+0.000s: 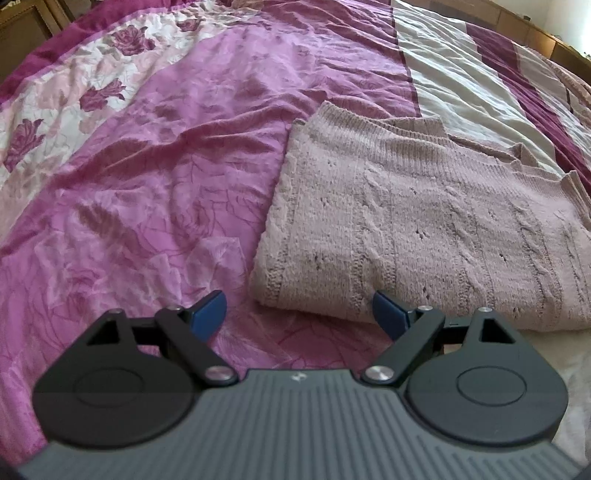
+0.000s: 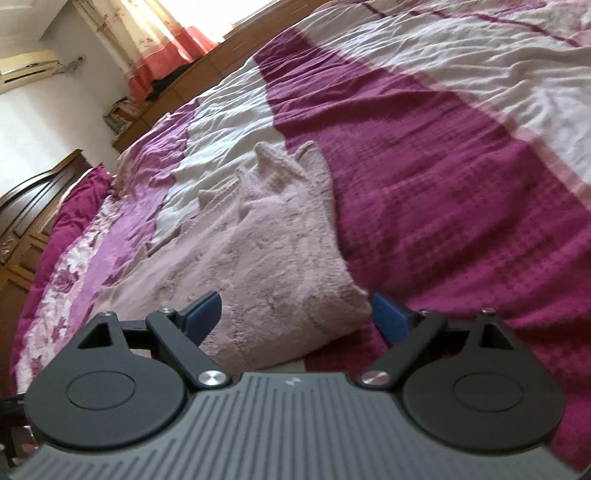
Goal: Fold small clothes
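Observation:
A pale pink cable-knit sweater (image 1: pixel 424 221) lies folded on the bed, its near left corner straight ahead of my left gripper (image 1: pixel 299 314). The left gripper is open and empty, its blue pads (image 1: pixel 208 314) spread wide just short of the sweater's near edge. In the right wrist view the same sweater (image 2: pixel 266 251) lies ahead, its near right corner between the pads. My right gripper (image 2: pixel 297 314) is open and empty, its blue pads (image 2: pixel 391 317) on either side of that corner without closing on it.
The bed is covered by a quilt (image 1: pixel 166 166) with pink floral, white and magenta bands (image 2: pixel 443 184). A wooden headboard (image 2: pixel 33 199) and wooden units (image 2: pixel 192 74) stand beyond the bed, with a curtained window (image 2: pixel 159 33) behind.

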`<act>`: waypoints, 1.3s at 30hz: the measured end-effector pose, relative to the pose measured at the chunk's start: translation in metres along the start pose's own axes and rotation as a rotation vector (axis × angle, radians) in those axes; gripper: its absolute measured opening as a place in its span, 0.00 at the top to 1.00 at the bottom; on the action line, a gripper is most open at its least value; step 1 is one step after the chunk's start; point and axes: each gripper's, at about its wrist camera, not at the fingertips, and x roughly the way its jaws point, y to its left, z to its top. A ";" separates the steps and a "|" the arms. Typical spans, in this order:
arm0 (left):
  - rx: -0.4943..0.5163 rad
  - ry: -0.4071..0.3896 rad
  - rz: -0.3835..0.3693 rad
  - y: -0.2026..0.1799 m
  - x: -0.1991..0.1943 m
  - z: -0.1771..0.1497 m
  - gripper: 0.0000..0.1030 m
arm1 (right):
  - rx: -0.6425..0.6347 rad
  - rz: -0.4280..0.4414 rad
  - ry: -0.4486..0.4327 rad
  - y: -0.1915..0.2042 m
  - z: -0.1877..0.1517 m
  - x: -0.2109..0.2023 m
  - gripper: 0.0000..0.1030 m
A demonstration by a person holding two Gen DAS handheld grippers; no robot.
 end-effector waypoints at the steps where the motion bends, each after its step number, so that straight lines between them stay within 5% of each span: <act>1: 0.002 0.000 0.001 -0.001 0.000 0.000 0.15 | 0.003 0.013 0.006 0.000 0.001 0.002 0.09; 15: 0.043 0.006 0.003 -0.011 0.001 -0.002 0.15 | 0.168 0.189 0.030 -0.009 0.015 0.026 0.12; 23: 0.050 0.010 0.002 -0.011 0.002 -0.003 0.15 | 0.251 0.210 0.016 -0.016 0.011 0.030 0.44; 39: 0.066 0.013 0.008 -0.013 0.002 -0.005 0.15 | 0.298 0.210 -0.006 -0.019 0.006 0.038 0.43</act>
